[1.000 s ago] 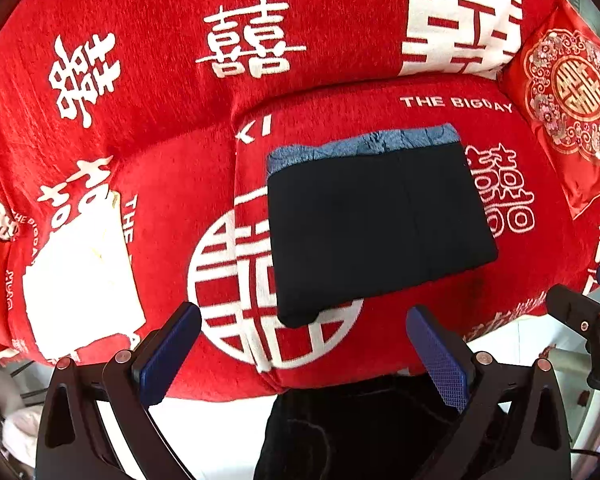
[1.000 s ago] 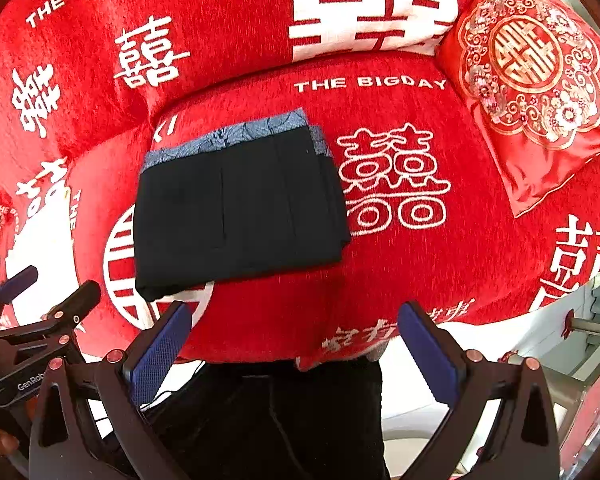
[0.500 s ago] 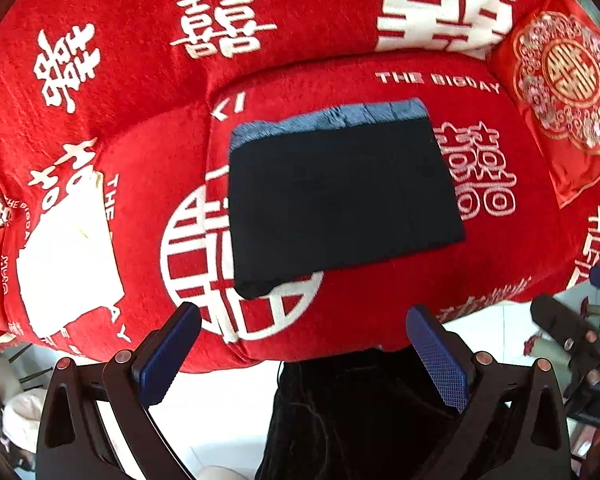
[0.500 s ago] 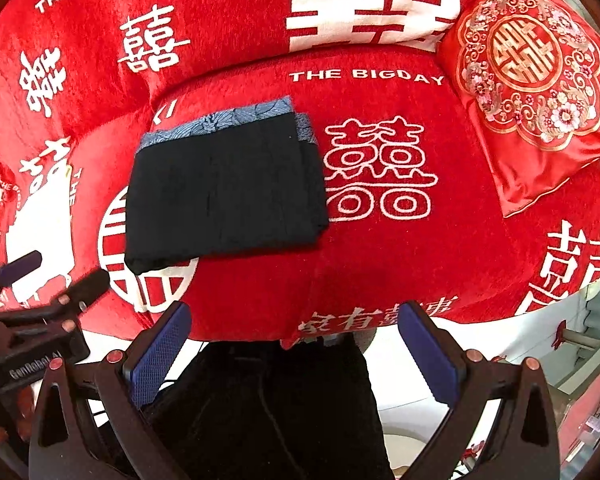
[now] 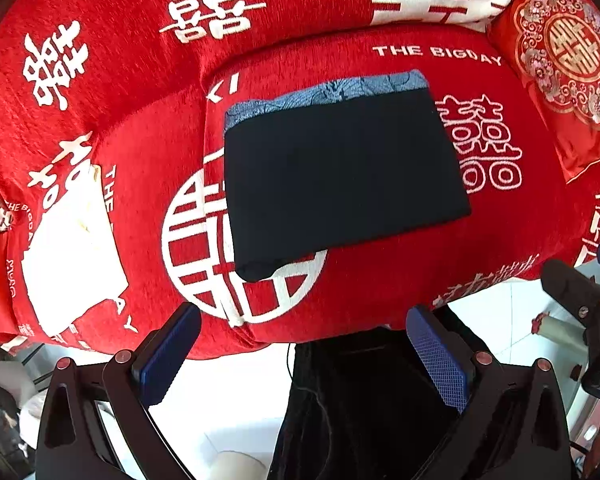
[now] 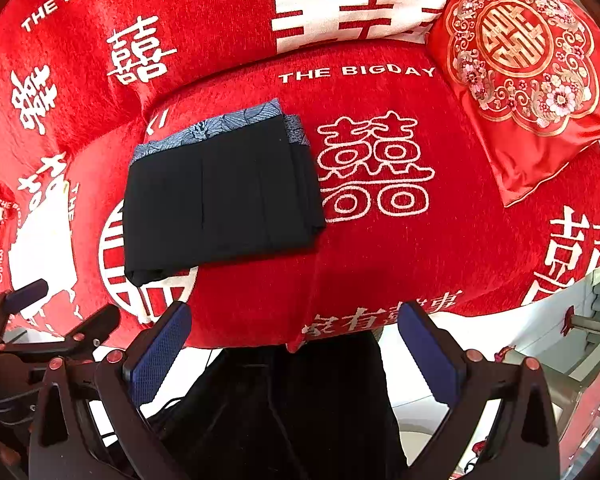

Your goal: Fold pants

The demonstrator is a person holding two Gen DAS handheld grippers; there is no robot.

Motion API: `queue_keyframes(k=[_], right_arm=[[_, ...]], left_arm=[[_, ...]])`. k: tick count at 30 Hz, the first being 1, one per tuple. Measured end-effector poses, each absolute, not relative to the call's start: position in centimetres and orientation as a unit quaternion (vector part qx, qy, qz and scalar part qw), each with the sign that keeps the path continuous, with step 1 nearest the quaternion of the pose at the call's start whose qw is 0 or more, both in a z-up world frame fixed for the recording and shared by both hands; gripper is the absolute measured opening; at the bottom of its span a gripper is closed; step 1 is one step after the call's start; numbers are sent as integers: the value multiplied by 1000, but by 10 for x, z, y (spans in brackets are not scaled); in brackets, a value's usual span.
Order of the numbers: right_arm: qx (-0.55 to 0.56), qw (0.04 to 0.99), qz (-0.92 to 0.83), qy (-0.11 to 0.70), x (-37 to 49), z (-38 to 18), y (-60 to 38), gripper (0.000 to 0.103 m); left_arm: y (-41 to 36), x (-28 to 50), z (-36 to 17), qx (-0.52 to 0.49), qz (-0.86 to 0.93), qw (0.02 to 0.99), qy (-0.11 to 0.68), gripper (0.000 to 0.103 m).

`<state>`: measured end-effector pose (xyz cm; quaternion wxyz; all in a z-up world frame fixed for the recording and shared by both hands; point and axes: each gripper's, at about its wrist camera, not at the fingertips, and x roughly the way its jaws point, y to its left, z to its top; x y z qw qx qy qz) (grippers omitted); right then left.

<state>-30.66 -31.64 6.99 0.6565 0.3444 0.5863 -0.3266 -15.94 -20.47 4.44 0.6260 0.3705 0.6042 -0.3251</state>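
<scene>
The dark pants (image 5: 340,176) lie folded into a flat rectangle on the red sofa seat (image 5: 380,288), with a blue-grey patterned band along the far edge. They also show in the right wrist view (image 6: 220,196), left of centre. My left gripper (image 5: 304,356) is open and empty, held off the seat's front edge, below the pants. My right gripper (image 6: 292,356) is open and empty too, in front of the seat and to the right of the pants. Each gripper shows at the edge of the other's view.
The sofa cover (image 6: 360,0) is red with white characters. A red embroidered cushion (image 6: 520,68) leans at the back right. A white patch of cloth (image 5: 72,256) lies at the left. Dark clothing (image 6: 300,420) and white floor lie below the grippers.
Both grippers have stayed open and back from the seat. The views drifted slightly; the folded pants have not moved on the sofa.
</scene>
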Motion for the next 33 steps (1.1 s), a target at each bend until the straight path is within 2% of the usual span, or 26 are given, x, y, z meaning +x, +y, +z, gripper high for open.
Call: queue_keyframes(k=[10, 33], right_arm=[[339, 650, -336, 592, -305, 70, -316, 103], [334, 644, -337, 600, -302, 65, -315, 103]], left_arm=[[-209, -159, 36, 407, -328, 615, 591, 103], [-214, -159, 34, 398, -335, 613, 595, 103]])
